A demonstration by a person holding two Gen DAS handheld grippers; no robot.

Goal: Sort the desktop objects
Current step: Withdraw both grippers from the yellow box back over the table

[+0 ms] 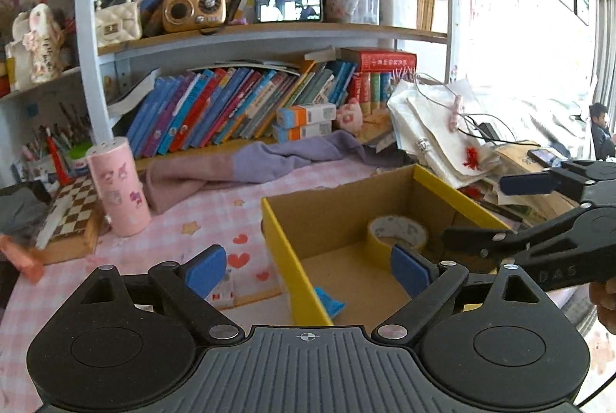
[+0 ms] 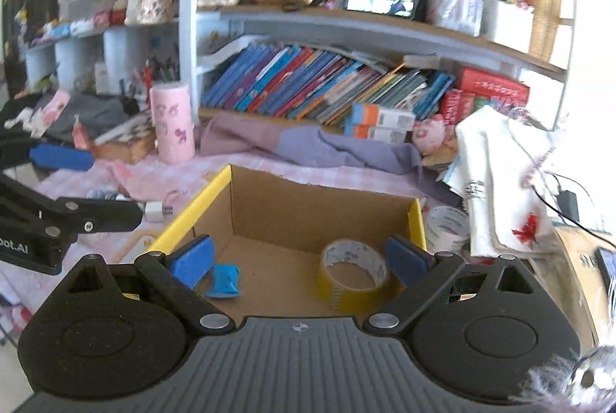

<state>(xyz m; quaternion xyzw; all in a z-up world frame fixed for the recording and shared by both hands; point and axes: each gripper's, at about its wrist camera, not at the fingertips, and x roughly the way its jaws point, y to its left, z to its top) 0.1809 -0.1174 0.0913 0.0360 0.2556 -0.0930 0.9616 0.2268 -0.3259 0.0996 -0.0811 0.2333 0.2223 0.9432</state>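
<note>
A cardboard box with yellow edges (image 1: 287, 259) (image 2: 208, 199) stands open on the pink checked desk cover. Inside it lie a yellow tape roll (image 1: 398, 234) (image 2: 354, 274) and a small blue crumpled item (image 1: 329, 301) (image 2: 223, 280). My left gripper (image 1: 308, 270) hovers over the box's left wall, open, with nothing between its blue pads. My right gripper (image 2: 300, 263) hangs over the box's near side, open and holding nothing. Each gripper shows in the other's view: the right gripper (image 1: 485, 209) at the box's right, the left gripper (image 2: 96, 186) at its left.
A pink cylinder (image 1: 119, 188) (image 2: 172, 122) and a chequered box (image 1: 73, 216) stand left of the cardboard box. A purple cloth (image 1: 238, 166) lies behind it under the bookshelf. A white tape roll (image 2: 448, 226), a pile of paper bags (image 1: 435, 136) and a phone (image 1: 543, 156) crowd the right.
</note>
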